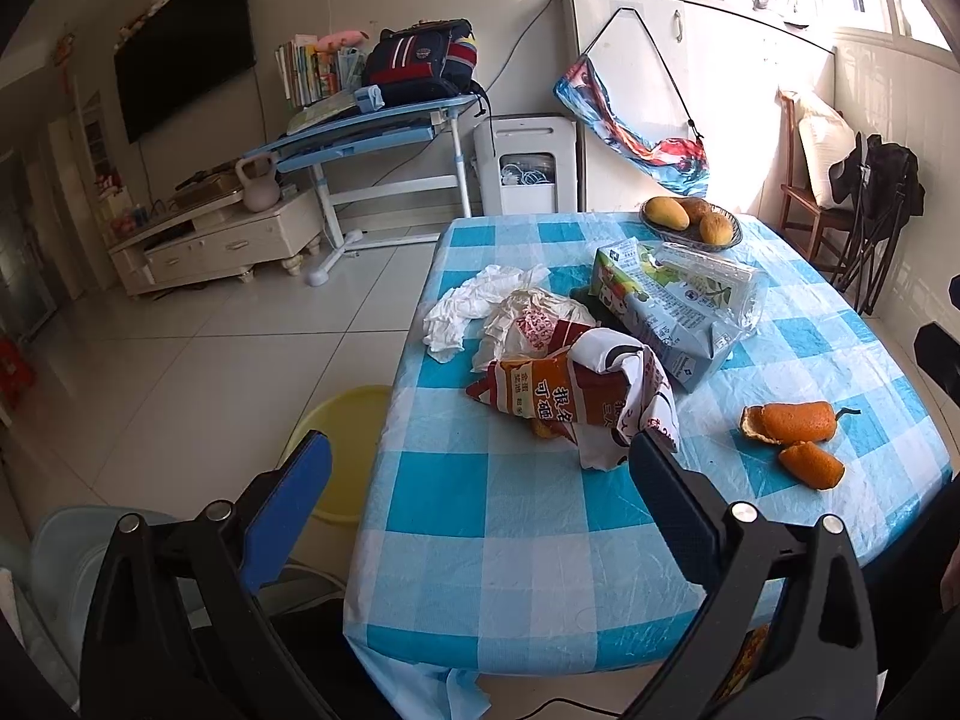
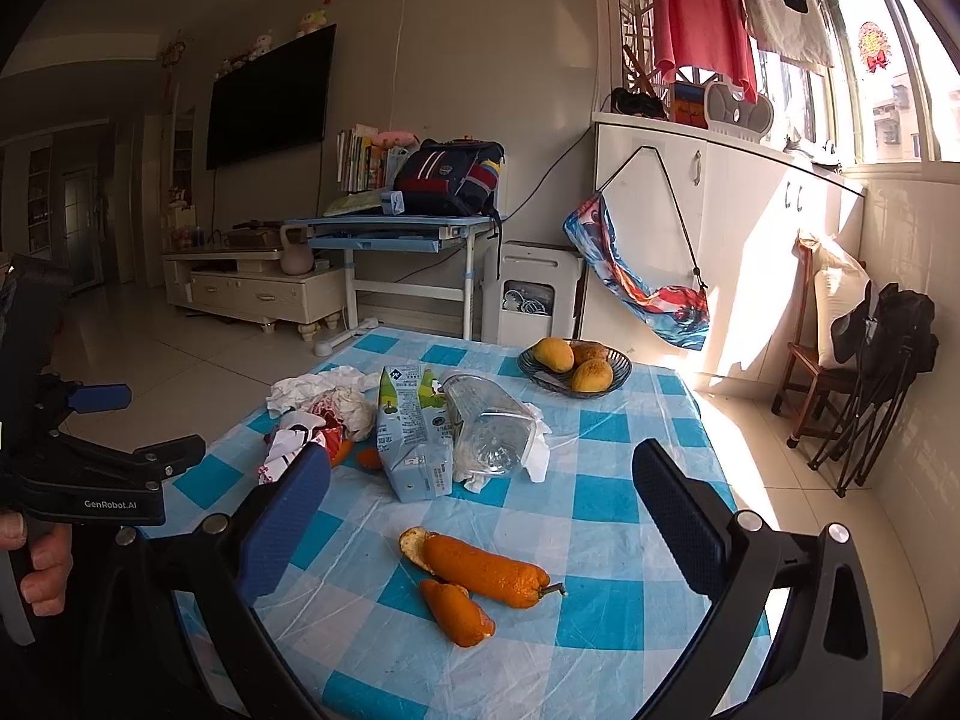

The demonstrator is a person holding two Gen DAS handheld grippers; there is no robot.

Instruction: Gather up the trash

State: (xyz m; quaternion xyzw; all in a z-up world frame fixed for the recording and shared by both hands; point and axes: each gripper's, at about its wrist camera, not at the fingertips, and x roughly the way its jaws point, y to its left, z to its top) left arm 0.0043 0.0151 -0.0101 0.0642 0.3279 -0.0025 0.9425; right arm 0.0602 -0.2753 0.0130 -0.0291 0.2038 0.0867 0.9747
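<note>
**Trash heaped mid-table, both grippers spread and empty**

The table [image 1: 540, 540], under a blue-and-white checked cloth, carries all the litter. A yellow bin [image 1: 342, 450] stands on the floor just beside its left edge — probably where the trash belongs, and low enough that a careless release could miss it.

Largest item: the juice carton [image 2: 414, 444], lying on its side, long axis running from the near side of the table toward the far side, folded top pointing at the far end. A crushed clear plastic bottle [image 2: 492, 426] leans against its right flank, roughly parallel. Lifting either one may drag the other along, and any leftover liquid could run onto the cloth.

Next, the orange snack wrapper [image 1: 540, 396], tangled with a printed white bag [image 1: 630, 384] and lying across the table, left to right. It is slippery film — a shallow pinch would likely slide off.

The crumpled tissues [image 1: 462, 312] at the far left of the heap are light and could drop over the edge.

Smallest: two pieces of orange peel [image 2: 480, 570] near the front, well apart from the heap, the longer piece's stem pointing right. Curved and thin, they may squirt out under a closing pinch.

The left gripper [image 1: 480, 456] hovers wide apart at the table's left front with nothing between its pads. The right gripper [image 2: 480, 498] is likewise spread and empty, the peel lying below its gap.
</note>
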